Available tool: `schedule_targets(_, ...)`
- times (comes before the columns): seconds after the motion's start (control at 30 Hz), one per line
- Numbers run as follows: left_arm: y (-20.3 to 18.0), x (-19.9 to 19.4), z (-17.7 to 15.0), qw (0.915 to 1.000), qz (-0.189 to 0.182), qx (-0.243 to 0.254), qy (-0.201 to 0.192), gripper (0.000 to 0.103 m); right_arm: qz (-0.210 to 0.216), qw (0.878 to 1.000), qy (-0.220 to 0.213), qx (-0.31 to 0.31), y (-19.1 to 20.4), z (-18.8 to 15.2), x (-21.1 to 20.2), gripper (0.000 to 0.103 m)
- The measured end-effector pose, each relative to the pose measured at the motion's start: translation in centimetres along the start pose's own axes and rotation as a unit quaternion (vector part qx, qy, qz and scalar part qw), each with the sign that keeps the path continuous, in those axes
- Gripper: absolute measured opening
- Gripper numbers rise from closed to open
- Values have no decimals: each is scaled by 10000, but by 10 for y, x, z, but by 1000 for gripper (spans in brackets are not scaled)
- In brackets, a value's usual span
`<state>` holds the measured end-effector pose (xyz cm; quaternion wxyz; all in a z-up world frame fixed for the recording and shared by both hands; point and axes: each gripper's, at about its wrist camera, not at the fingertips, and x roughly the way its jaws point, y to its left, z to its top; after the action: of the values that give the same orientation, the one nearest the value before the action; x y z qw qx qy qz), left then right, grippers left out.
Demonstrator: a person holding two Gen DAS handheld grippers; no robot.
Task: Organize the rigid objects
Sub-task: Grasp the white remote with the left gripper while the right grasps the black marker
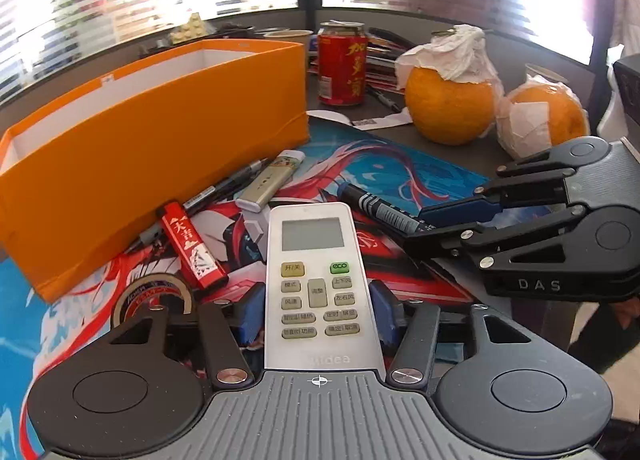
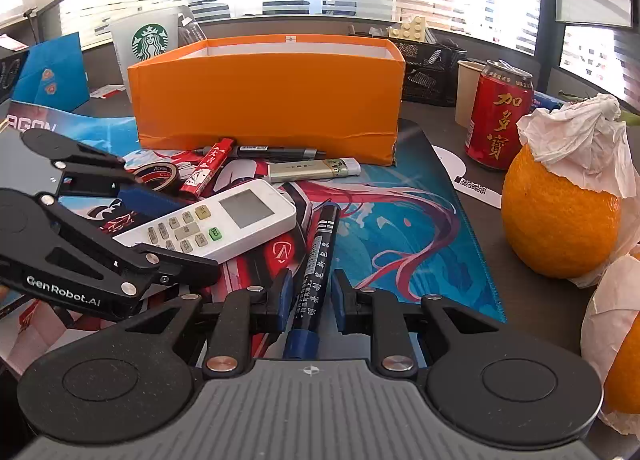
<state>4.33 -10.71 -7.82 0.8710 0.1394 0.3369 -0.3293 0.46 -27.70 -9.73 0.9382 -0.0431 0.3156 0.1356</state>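
A white air-conditioner remote (image 1: pixel 316 284) lies on the printed desk mat between the pads of my left gripper (image 1: pixel 316 316), which close against its sides. It also shows in the right wrist view (image 2: pixel 212 226). My right gripper (image 2: pixel 310 300) straddles a black marker (image 2: pixel 316 272) with a blue end; small gaps show between its pads and the marker. The marker shows in the left wrist view (image 1: pixel 384 212) too. An open orange box (image 1: pixel 152 156) (image 2: pixel 266 100) stands behind. A red lighter (image 1: pixel 194 248), a silver lighter (image 1: pixel 270 180), pens (image 2: pixel 276 152) and a tape roll (image 1: pixel 154 296) lie in front of it.
Two oranges partly wrapped in tissue (image 1: pixel 450 104) (image 1: pixel 544 120) sit at the right. A red drink can (image 1: pixel 342 64) stands behind the mat (image 2: pixel 420 228). A Starbucks cup (image 2: pixel 146 42), a paper cup (image 2: pixel 468 88) and a black mesh organizer (image 2: pixel 434 72) stand at the back.
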Motion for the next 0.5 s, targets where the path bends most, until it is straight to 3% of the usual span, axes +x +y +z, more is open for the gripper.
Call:
schedule_targets(0.17, -2, 2, 1, 9998, 129, -140, -27, 52, -49, 10000, -9, -66, 3, -1, 0, 20)
schedule_targets(0.27, -3, 1, -2, 9994, 205, -241, -110, 51, -91, 9998, -10, -156, 6, -1, -1, 12)
schedule_targets(0.5, -2, -3, -4, 9984, 298, -466, -145, 51, -71, 9999, -94, -80, 4, 1, -4, 12)
